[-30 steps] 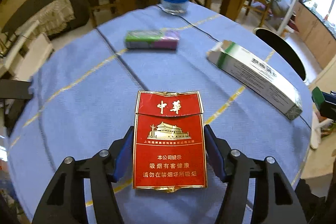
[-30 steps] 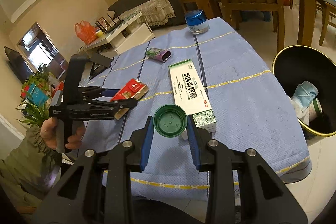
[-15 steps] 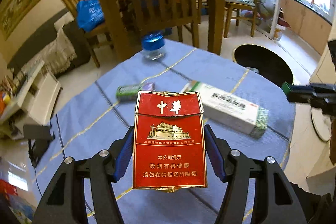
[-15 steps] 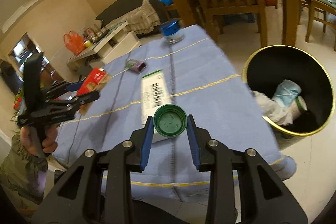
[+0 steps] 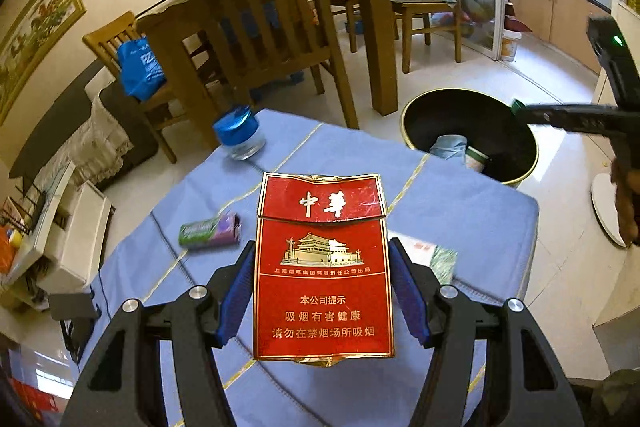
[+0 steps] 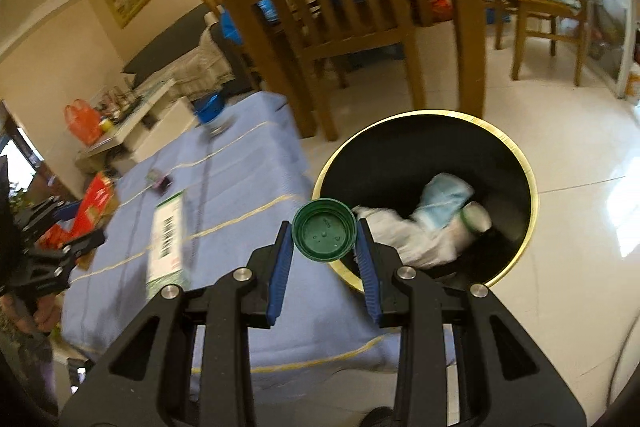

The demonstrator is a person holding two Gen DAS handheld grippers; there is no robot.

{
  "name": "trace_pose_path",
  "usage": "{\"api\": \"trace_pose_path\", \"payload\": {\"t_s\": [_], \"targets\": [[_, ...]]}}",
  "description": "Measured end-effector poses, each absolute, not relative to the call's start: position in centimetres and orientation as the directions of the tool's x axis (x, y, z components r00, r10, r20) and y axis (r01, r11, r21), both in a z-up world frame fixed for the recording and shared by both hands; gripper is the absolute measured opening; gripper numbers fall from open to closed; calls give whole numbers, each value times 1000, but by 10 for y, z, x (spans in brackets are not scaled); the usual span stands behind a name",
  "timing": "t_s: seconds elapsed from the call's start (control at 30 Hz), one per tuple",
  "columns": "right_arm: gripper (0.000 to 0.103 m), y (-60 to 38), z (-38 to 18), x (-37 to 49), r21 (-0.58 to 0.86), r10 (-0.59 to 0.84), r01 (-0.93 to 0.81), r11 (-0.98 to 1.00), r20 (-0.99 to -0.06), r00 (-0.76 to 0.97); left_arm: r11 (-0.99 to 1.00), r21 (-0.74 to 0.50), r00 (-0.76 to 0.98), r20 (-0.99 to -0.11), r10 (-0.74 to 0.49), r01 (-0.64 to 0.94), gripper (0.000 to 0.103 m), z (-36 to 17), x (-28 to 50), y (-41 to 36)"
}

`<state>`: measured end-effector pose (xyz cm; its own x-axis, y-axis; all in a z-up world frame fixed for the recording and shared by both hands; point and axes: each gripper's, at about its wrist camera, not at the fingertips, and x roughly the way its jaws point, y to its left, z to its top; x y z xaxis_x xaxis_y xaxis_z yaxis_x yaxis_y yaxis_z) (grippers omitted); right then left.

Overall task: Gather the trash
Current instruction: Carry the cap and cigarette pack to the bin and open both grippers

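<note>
Both grippers have swung away from the middle of the blue-clothed table toward the black bin since a second ago: the bin, then at the right edge of the right wrist view, now fills its centre, and in the left wrist view it has come into full sight past the table's far corner. That gold-rimmed bin stands on the tiled floor just beside the table, with a crumpled white wrapper, a pale blue wad and a small cup lying in it. On the cloth lie a long white-and-green carton, a small green-and-purple pack and a blue-lidded glass jar near the far edge. The left gripper has its blue pads pressed against the two long edges of a red cigarette pack, held upright above the table, fingers about half spread. The right gripper pinches a round green cap between its fingertips, fingers set narrow, the cap hanging over the near rim of the bin.
</note>
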<state>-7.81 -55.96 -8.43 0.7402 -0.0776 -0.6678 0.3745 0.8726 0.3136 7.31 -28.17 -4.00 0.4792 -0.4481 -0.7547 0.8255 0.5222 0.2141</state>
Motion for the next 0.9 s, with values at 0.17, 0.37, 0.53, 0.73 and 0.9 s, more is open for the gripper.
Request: {"api": "trace_pose_path", "payload": {"t_s": [0.17,0.37,0.53,0.73,0.9], "targets": [[32,-588,-80,-65,274,-140,418,866,-670,729,480,237,470,-757,-454,845,62,-42,63,-306],[60,-620,-98,-35,246,-168,473,846,-720,673,433,250,452,-762,-464,866,62,-43,53,-343],[85,-630,-106,-43,245,-223,522,817,-701,677,405,243,430,-766,-478,882,62,-46,49,-371],[90,-644,-124,-77,272,-260,585,764,-699,666,368,248,410,-778,-476,896,62,-55,44,-411],[91,-660,-143,-108,294,-273,640,710,-723,635,349,233,390,-774,-498,908,62,-50,41,-446]]}}
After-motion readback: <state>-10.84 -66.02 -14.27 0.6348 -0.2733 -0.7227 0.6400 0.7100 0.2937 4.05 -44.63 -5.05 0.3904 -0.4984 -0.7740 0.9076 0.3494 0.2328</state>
